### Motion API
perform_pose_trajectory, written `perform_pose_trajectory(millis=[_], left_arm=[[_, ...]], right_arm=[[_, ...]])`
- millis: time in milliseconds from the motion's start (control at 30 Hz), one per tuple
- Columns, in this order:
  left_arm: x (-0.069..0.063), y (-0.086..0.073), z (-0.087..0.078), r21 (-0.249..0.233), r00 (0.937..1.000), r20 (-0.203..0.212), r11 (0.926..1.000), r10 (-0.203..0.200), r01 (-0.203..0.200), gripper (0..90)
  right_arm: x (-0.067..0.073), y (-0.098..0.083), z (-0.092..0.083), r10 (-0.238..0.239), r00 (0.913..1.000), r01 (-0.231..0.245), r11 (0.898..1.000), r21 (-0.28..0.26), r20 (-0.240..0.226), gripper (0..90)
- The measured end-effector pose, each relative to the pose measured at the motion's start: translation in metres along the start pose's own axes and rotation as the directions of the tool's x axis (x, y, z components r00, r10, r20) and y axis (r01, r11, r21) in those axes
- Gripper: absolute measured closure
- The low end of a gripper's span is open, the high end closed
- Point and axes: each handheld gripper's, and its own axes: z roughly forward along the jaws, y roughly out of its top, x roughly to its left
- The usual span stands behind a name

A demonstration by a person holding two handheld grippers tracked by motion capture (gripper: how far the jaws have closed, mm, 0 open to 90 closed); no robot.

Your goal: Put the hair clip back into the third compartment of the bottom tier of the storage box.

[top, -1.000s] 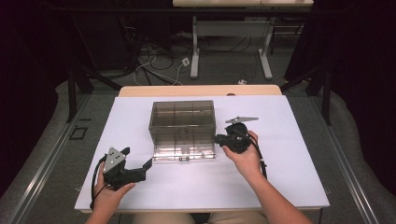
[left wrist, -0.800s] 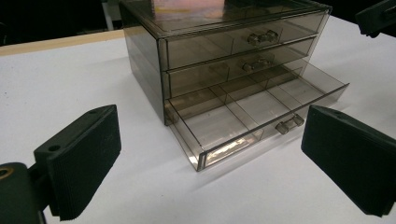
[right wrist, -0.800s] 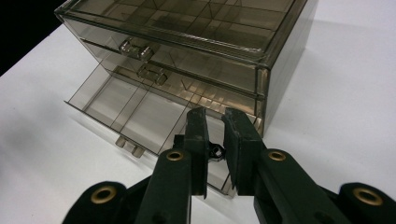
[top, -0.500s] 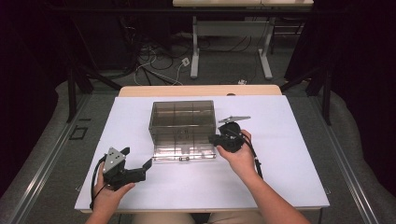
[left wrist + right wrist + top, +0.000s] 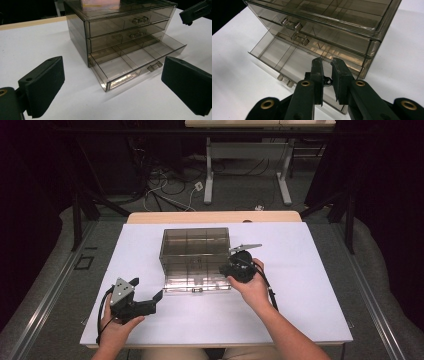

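From the high view, a smoke-tinted clear plastic drawer organizer [image 5: 195, 252] stands near the middle of a white tabletop [image 5: 300, 270], its bottom drawer [image 5: 197, 284] pulled out toward the person. The right gripper [image 5: 236, 268] hovers at the open drawer's right end, apparently placed to lower something into it. The left gripper [image 5: 150, 304] rests low on the tabletop, well apart from the cabinet, fingers spread, seemingly waiting its turn. Beyond the tabletop, cables and desk legs lie in a dark room.

In the left gripper view, two ribbed black fingers [image 5: 45, 85] stand wide apart with nothing between them, framing the drawer organizer [image 5: 120, 32] ahead. The unit shows three stacked drawers, each with a small clear handle; the upper two are closed. The bottom drawer [image 5: 140, 60] juts forward, its thin dividers marking several compartments that look empty. The right gripper's dark tip [image 5: 197, 11] enters at the upper right edge.

In the right gripper view, the fingers [image 5: 317, 75] are drawn close together, pinching a small dark object [image 5: 327, 81] too small to identify; it may be a ring or clip. They hang just above the near end of the bottom drawer [image 5: 282, 57], a position that suits dropping the piece into an end compartment. The organizer's [image 5: 342, 17] translucent walls catch warm reflections, and the drawer handle [image 5: 285, 80] points away over the white tabletop.
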Motion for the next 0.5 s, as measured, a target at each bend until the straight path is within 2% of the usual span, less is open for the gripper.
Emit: perform_pose_trajectory(millis=[500], left_arm=[[0.0000, 0.0000, 0.0000, 0.000, 1.0000, 0.000, 1.0000, 0.000, 0.000, 4.7]], right_arm=[[-0.0001, -0.0008, 0.0109, -0.026, 0.9996, 0.026, 1.000, 0.016, 0.006, 80.0]])
